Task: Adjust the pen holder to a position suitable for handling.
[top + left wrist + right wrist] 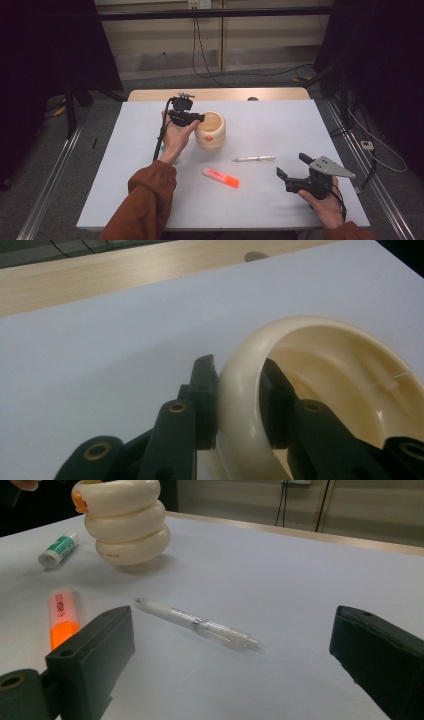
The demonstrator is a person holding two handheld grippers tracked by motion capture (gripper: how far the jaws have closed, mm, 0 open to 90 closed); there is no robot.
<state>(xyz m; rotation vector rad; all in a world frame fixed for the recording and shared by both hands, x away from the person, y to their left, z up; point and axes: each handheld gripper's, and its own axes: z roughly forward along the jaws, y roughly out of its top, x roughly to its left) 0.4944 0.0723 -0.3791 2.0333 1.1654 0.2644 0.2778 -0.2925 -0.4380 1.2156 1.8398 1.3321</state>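
Pinching the rim of the cream pen holder, the left gripper has one black jaw outside the wall and the other inside the opening; in the left gripper view the pads press on the rounded lip from both sides. The holder stands upright on the white table, a little left of the middle and toward the far side, its ribbed, stacked-ring body carrying a small orange mark on the front. The person's left hand wraps the gripper from the near side, with a rust-coloured sleeve running back to the near edge and a black cable trailing down past the wrist.

Off at the near right corner of the table, the right gripper sits in the person's right hand with its jaws spread wide and nothing between them, its grey three-cornered plate on top. A clear white pen lies flat between the holder and that gripper, apart from both. An orange highlighter lies nearer the person, just in front of the holder. In the right gripper view a glue stick with a green label lies on its side beside the holder.
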